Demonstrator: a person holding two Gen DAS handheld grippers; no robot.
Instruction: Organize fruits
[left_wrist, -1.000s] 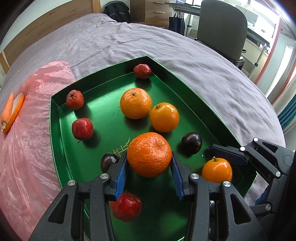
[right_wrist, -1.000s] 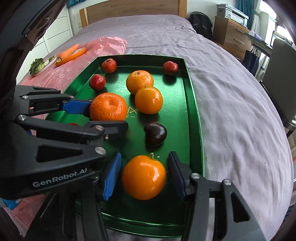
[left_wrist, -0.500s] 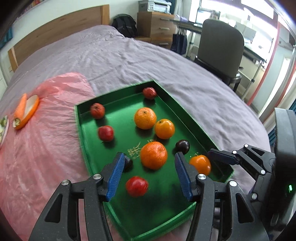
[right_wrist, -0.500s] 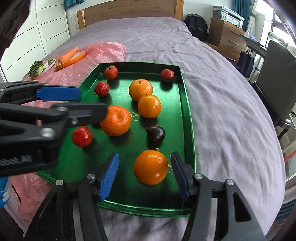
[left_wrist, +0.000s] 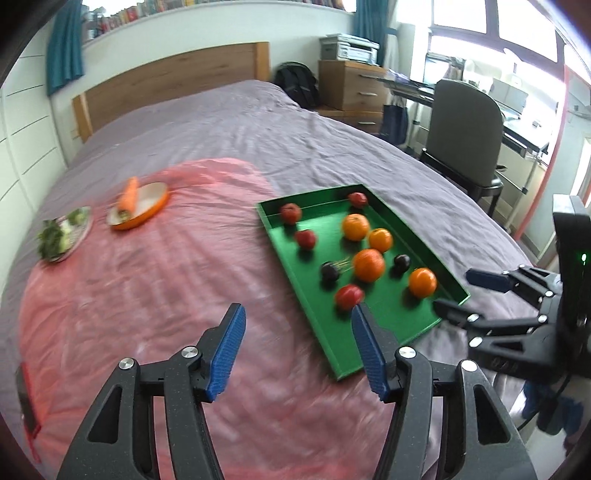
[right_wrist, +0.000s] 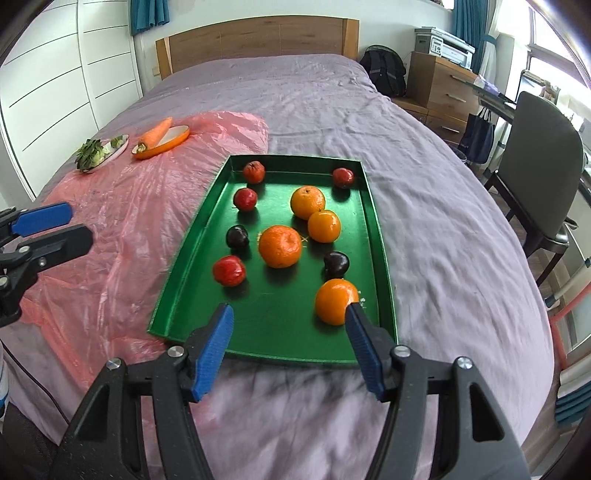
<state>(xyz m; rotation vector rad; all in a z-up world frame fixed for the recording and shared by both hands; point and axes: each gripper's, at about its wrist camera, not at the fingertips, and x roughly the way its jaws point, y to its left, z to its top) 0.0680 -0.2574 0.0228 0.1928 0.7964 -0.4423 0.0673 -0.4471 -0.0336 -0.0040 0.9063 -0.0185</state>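
Black claw (right_wrist: 288, 328), blue ribbed pads (right_wrist: 212, 349)

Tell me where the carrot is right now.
In the right wrist view the carrot lies across an orange dish on the pink sheet, far left of the green tray.

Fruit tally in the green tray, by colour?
Orange: 4
Red: 4
Dark purple: 2
Total: 10, all inside the green tray
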